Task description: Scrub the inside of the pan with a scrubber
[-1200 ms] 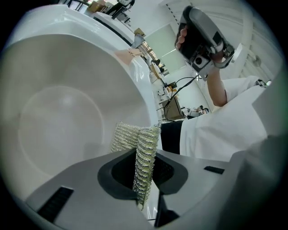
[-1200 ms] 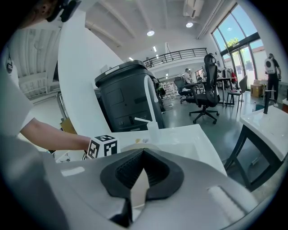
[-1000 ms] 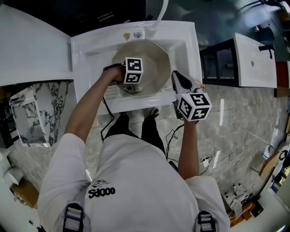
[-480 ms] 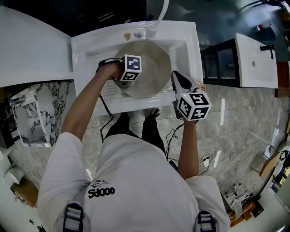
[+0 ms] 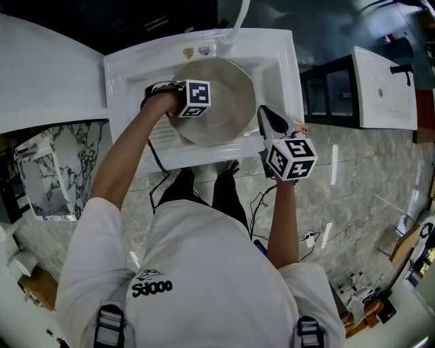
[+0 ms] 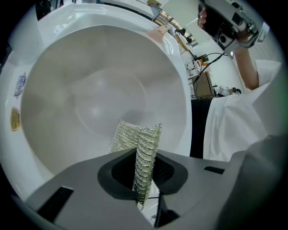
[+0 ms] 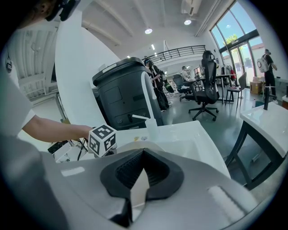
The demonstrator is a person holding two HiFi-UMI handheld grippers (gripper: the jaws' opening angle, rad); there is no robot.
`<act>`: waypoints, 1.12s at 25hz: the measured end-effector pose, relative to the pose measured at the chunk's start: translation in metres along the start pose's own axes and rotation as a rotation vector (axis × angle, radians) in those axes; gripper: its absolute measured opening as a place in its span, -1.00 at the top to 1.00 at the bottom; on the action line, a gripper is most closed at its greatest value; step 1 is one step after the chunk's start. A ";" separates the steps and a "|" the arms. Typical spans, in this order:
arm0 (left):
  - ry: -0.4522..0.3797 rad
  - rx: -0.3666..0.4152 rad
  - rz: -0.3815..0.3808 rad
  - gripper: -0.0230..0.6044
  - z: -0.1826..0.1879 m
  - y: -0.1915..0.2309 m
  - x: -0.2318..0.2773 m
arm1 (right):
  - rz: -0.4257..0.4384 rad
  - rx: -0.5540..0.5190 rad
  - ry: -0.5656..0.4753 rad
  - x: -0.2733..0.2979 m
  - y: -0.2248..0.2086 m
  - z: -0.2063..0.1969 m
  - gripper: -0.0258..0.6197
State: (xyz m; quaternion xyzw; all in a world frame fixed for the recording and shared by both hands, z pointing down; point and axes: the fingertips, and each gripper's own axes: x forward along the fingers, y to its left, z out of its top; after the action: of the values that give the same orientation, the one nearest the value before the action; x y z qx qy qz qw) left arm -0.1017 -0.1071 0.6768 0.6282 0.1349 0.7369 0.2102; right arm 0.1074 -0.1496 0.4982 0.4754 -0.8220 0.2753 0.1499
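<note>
- The left gripper [image 6: 145,155] has its jaws closed tight on the scrubber [image 6: 138,140], a folded silvery mesh pad standing on edge. Its long axis runs along the jaws and sticks out past them toward 12 o'clock in the left gripper view.
- The pan [image 6: 90,90] lies straight ahead of those jaws. Its floor opens toward 11 o'clock, and the scrubber's free end is over the near inner wall. Whether mesh and metal actually touch cannot be told.
- In the head view this gripper sits at the pan's 9 o'clock rim, so it is plainly the nearer one for scrubbing. The next stroke probably sweeps inward toward 3 o'clock.
- The right gripper [image 7: 143,155] has its jaws brought together with nothing seen between them. In the head view it hangs by the pan's 4 o'clock edge, above the front lip of the sink [image 5: 129,75].
- Count: one pan, one scrubber, two grippers and one tap [image 5: 241,17] at the sink's 12 o'clock. A second basin [image 5: 384,88] stands well apart at 3 o'clock.
</note>
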 end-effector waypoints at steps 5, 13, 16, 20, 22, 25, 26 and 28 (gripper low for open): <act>0.010 -0.043 0.129 0.75 -0.002 0.030 -0.005 | -0.001 0.001 0.006 0.000 -0.002 -0.002 0.90; 0.018 -0.105 0.244 0.75 0.002 0.066 -0.004 | -0.018 0.010 0.009 -0.004 -0.012 -0.003 0.90; 0.051 -0.123 0.285 0.75 -0.002 0.072 -0.013 | -0.021 0.013 0.007 -0.004 -0.015 -0.002 0.90; 0.001 -0.125 0.375 0.75 0.012 0.091 -0.022 | -0.020 0.018 0.007 -0.002 -0.018 -0.002 0.90; -0.025 -0.121 0.429 0.75 0.022 0.100 -0.026 | -0.024 0.012 0.014 -0.002 -0.020 -0.003 0.90; -0.063 -0.104 0.523 0.75 0.036 0.114 -0.034 | -0.031 0.002 0.024 -0.001 -0.021 -0.005 0.90; -0.074 -0.098 0.550 0.75 0.041 0.118 -0.037 | -0.030 0.003 0.026 0.000 -0.021 -0.005 0.90; -0.094 -0.089 0.593 0.75 0.049 0.125 -0.042 | -0.029 0.009 0.029 0.000 -0.022 -0.006 0.90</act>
State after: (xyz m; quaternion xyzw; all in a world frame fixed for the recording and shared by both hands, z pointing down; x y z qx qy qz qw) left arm -0.0659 -0.2393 0.7068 0.6639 -0.0967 0.7413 0.0193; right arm 0.1258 -0.1546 0.5101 0.4839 -0.8115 0.2836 0.1638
